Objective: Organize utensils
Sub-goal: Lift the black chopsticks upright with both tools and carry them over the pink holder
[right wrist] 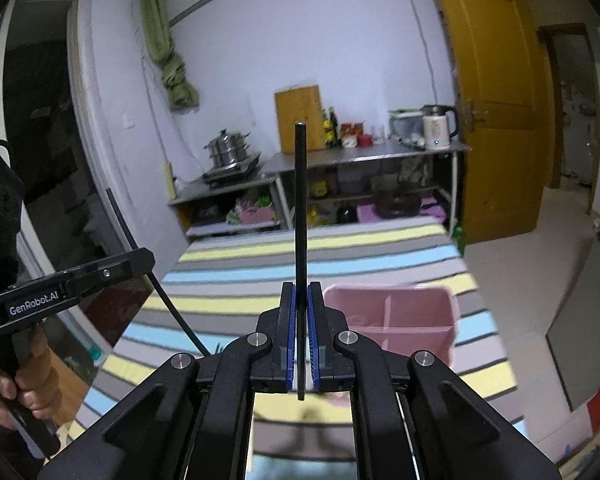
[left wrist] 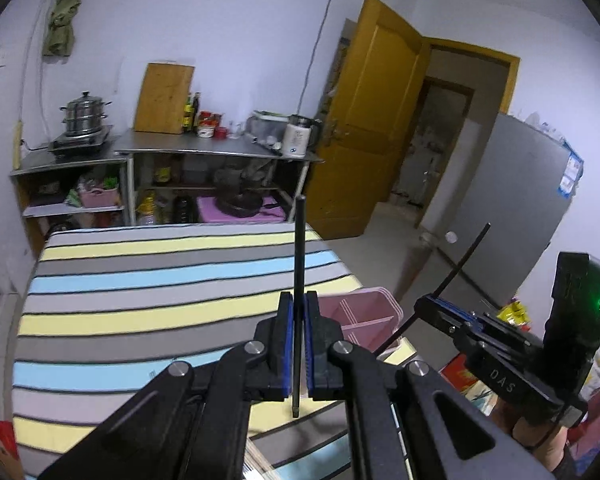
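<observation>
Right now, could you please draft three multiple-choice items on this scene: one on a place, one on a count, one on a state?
1. Where does the pink organizer sit?
A. on the striped cloth
B. on the steel shelf
C. on the floor

2. How many black chopsticks are being held in all?
A. one
B. two
C. four

3. How is the left gripper?
A. open and empty
B. shut on a chopstick
C. shut on a spoon

Key: 1 A, the organizer rests on the striped cloth. 2 B, the left chopstick and the right chopstick, one per gripper. 3 B, its fingers clamp the black stick; the right gripper does likewise.
</observation>
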The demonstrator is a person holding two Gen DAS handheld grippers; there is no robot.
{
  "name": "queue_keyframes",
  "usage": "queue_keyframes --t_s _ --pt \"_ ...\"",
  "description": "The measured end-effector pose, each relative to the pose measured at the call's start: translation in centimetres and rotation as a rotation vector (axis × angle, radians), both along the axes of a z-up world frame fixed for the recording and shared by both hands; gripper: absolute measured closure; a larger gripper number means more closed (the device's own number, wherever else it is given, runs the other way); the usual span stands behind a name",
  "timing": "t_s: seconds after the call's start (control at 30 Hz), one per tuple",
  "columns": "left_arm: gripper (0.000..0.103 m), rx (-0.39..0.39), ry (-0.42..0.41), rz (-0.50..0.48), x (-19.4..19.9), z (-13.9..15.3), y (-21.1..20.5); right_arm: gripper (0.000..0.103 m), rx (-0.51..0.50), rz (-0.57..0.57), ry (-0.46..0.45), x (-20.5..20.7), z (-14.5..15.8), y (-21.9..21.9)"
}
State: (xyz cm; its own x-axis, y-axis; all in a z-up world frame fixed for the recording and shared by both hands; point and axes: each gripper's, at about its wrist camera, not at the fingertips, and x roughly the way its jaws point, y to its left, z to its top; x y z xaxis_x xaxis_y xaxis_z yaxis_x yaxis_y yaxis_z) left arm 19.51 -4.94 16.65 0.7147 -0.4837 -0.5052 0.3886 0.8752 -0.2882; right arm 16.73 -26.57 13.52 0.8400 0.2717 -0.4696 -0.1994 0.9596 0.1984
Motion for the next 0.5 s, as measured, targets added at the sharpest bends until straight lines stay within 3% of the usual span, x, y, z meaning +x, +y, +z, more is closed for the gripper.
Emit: queue_keyframes --t_s 0.27,0.5 --pt "0.098 -0.032 -0.040 -0.057 2.2 1.8 -3.7 0.097 0.005 -0.060 -0.034 1.7 1.5 -2.6" --pt "0.098 -0.009 0.033 -0.064 4.4 -1.8 -5.7 0.097 0.016 -0.074 0.037 4.3 -1.8 -3.6"
